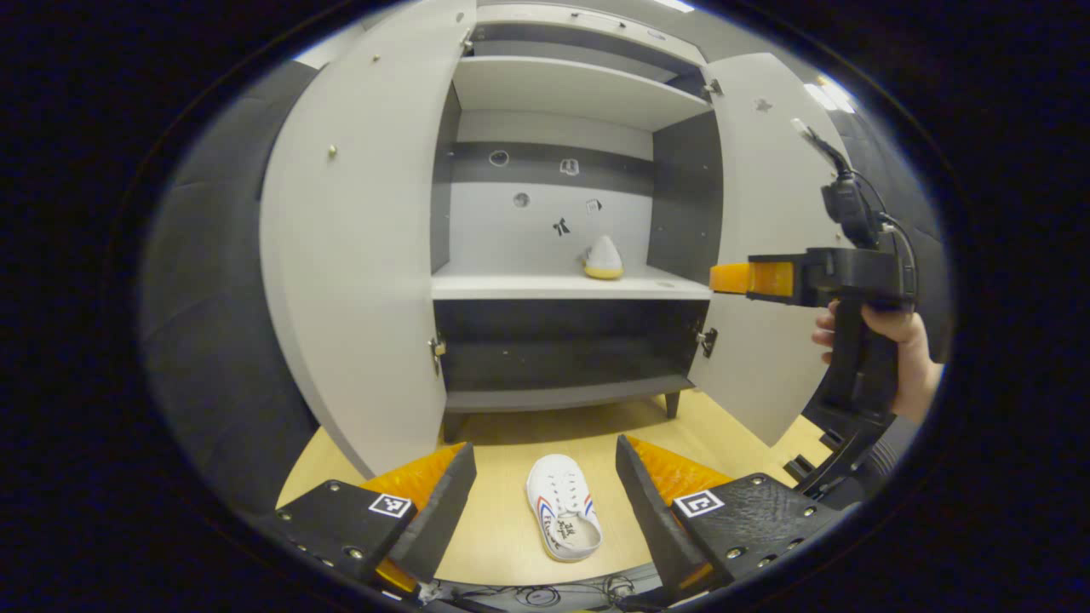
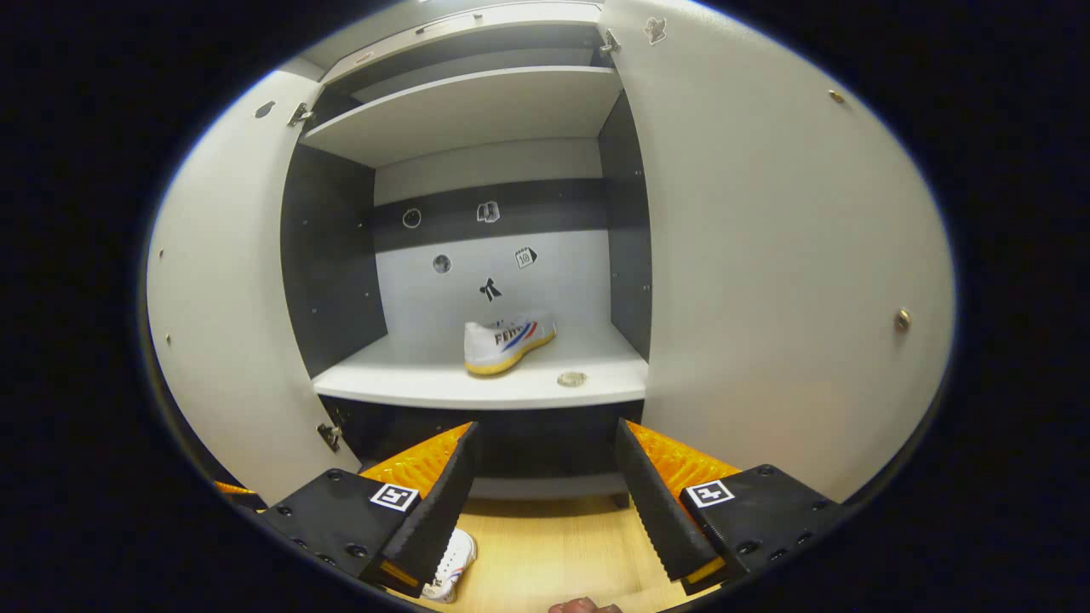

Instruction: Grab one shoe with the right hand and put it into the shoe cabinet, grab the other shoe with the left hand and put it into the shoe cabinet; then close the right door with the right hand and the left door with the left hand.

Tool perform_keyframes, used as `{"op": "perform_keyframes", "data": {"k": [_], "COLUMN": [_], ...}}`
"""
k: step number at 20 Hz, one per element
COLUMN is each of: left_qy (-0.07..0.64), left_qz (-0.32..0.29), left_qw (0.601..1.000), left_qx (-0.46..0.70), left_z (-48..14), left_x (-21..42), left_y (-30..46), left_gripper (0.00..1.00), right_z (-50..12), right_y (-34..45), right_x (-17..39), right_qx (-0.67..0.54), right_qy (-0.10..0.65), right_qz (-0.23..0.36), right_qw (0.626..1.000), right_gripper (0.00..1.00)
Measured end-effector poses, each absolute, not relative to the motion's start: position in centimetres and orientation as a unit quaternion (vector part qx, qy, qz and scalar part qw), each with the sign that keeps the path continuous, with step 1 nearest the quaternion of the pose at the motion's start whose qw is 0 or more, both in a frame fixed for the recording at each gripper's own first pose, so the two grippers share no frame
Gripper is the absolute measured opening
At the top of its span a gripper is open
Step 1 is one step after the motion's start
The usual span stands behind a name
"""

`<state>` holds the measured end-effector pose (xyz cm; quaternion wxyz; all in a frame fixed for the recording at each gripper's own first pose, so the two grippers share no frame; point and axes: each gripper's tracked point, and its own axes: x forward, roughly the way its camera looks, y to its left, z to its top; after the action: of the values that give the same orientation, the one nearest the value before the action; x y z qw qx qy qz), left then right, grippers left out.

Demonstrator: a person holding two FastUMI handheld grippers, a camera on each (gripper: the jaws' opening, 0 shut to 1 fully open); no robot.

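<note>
Left gripper hangs above the floor with its jaws spread wide and nothing between them; second shoe lies on the wood floor directly in the gap, toe toward the cabinet, sole down. Judged step: the left-hand pickup. Advice: descend straight, straddle the shoe across its midfoot, and close on the side walls rather than the soft opening so it does not fold or tip.

Right gripper also stands wide open and empty, held back in front of the shoe cabinet.

Farther in, first shoe sits on the middle shelf, right of centre. Place the second to its left. Left door and right door both stand open.
</note>
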<state>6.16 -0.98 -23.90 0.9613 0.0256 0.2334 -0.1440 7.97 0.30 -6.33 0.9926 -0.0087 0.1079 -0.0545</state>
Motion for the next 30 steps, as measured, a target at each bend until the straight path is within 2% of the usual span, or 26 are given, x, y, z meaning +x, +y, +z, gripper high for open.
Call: {"op": "perform_keyframes", "data": {"k": [3,9,16,19,21,23,24,25,27,29,30], "left_qy": [0.276,0.338,0.416,0.439,0.459,0.481,0.491,0.502,0.51,0.531,0.533], "left_qz": [-0.177,-0.217,-0.218,-0.224,-0.222,-0.213,-0.207,-0.206,-0.197,-0.195,-0.187], "left_qw": [0.943,0.913,0.876,0.863,0.855,0.848,0.845,0.839,0.837,0.824,0.825], "left_qx": [0.051,0.076,0.111,0.109,0.095,0.065,0.054,0.037,0.012,0.002,-0.009], "left_z": [-28.3,-36.0,-44.8,-46.8,-47.6,-48.1,-48.9,-49.2,-49.4,-50.1,-50.3], "left_x": [7.6,10.4,11.0,10.8,10.8,10.5,10.3,10.0,9.8,8.8,8.8], "left_y": [-1.8,-2.2,-1.1,-0.9,-0.7,-1.2,-1.2,-1.4,-1.9,-1.8,-2.0], "left_gripper": [0.94,0.94,0.94,0.94,0.94,0.87,0.75,0.75,0.6,0.59,0.52], "right_z": [-8.5,-9.8,-9.5,-9.0,-8.8,-8.6,-8.2,-8.1,-7.7,-7.6,-7.6], "right_y": [-1.5,-7.0,-13.5,-16.1,-17.6,-18.8,-19.2,-19.5,-20.4,-21.5,-22.0], "right_x": [3.0,-5.2,-14.6,-18.6,-20.8,-21.7,-21.6,-21.5,-21.0,-20.2,-19.7], "right_qx": [-0.003,0.012,-0.001,-0.001,0.003,0.008,0.01,0.011,0.01,0.007,0.007], "right_qy": [0.128,0.127,0.132,0.131,0.13,0.128,0.123,0.116,0.108,0.106,0.104], "right_qz": [-0.083,-0.195,-0.326,-0.378,-0.406,-0.425,-0.431,-0.434,-0.434,-0.435,-0.432], "right_qw": [0.988,0.972,0.936,0.916,0.904,0.896,0.894,0.893,0.894,0.894,0.896], "right_gripper": [0.98,0.98,0.98,1.0,0.96,1.0,1.0,1.0,1.0,1.0,1.0]}}
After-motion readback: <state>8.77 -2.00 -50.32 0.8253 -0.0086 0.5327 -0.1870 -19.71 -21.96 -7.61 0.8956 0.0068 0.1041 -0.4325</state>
